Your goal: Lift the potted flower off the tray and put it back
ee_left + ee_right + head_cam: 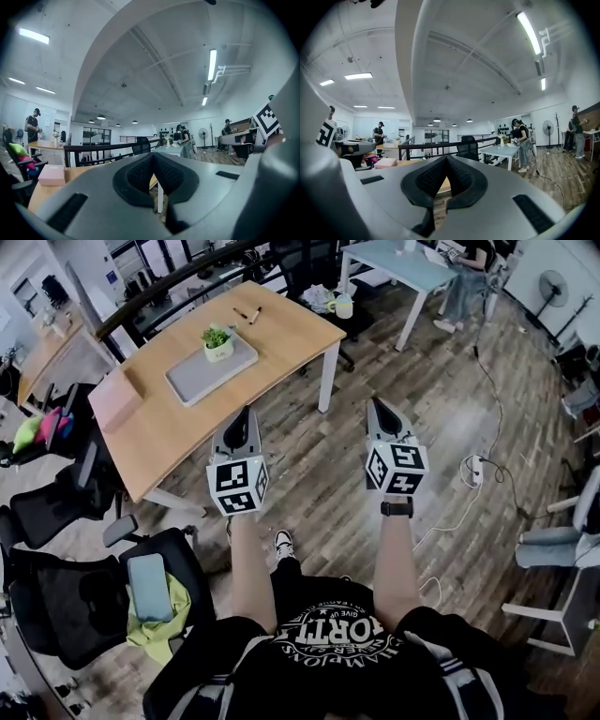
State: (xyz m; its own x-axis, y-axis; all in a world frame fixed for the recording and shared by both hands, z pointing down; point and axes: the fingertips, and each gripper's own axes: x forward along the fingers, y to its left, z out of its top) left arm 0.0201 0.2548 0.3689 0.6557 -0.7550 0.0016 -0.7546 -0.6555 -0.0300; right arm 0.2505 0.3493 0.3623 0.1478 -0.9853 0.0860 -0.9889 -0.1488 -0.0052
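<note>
Hovering level over the floor [319,474], on the near side of the table [291,329], both grippers point ahead. The left gripper [246,412] has its jaws pressed together with nothing between them. The right gripper [376,404] is likewise closed and empty. The potted flower [217,341] stands on the far end of the tray [202,379], far left of both grippers and well apart from them. A pink box [114,397] lies left of the tray.

Upside-down on shirt [330,645] — "CHAMPIONS"
</note>
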